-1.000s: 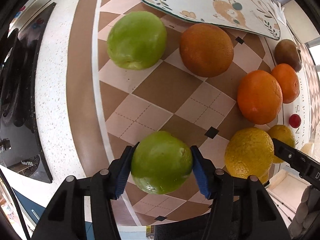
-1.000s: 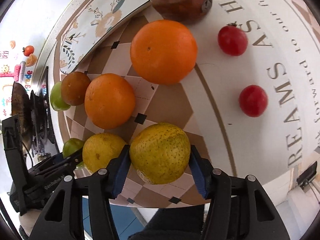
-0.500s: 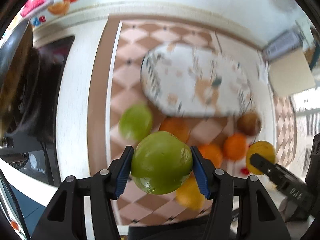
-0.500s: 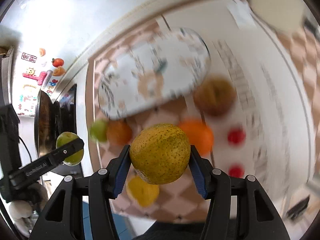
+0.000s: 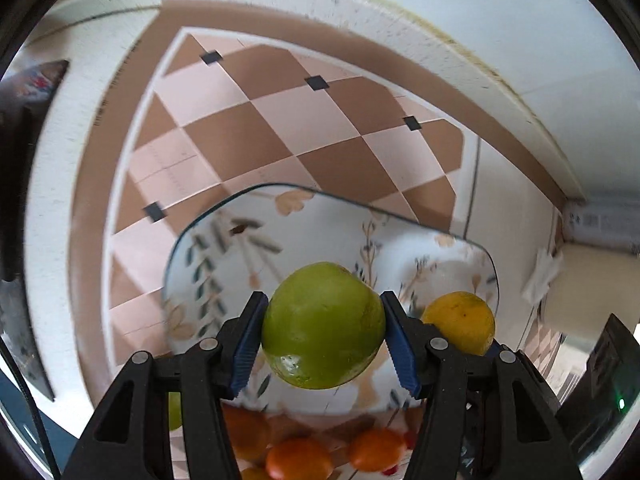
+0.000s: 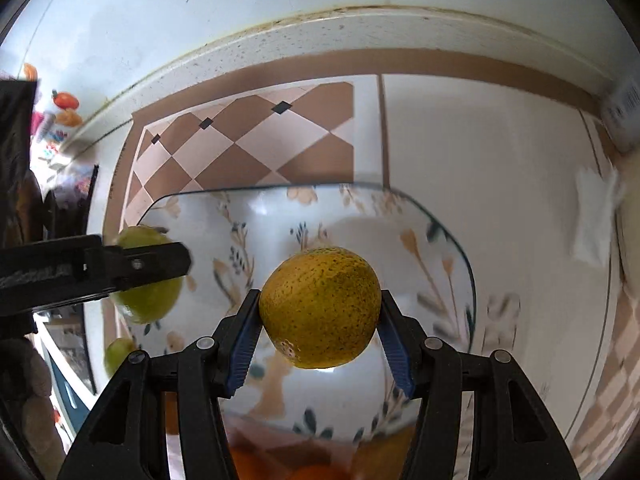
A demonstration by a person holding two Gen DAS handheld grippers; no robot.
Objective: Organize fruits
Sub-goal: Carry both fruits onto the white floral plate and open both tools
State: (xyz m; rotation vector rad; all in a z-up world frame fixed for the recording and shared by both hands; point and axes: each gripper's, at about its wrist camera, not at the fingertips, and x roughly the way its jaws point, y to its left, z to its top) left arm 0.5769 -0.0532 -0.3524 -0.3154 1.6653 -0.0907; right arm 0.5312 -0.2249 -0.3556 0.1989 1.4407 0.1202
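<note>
My left gripper is shut on a green apple and holds it in the air over the flowered plate. My right gripper is shut on a yellow-green speckled citrus and holds it over the same plate. In the left wrist view the citrus hangs to the right of the apple. In the right wrist view the left gripper with its apple is at the left. Several oranges lie on the mat below the plate's near edge.
The checkered mat covers the counter behind the plate, up to the white wall. Another green apple lies at the lower left. A black stove stands at the left. A white paper scrap lies at the right.
Both grippers have lifted their fruit off the mat and carried it forward and over the plate. The loose fruits have dropped to the bottom of both views.
</note>
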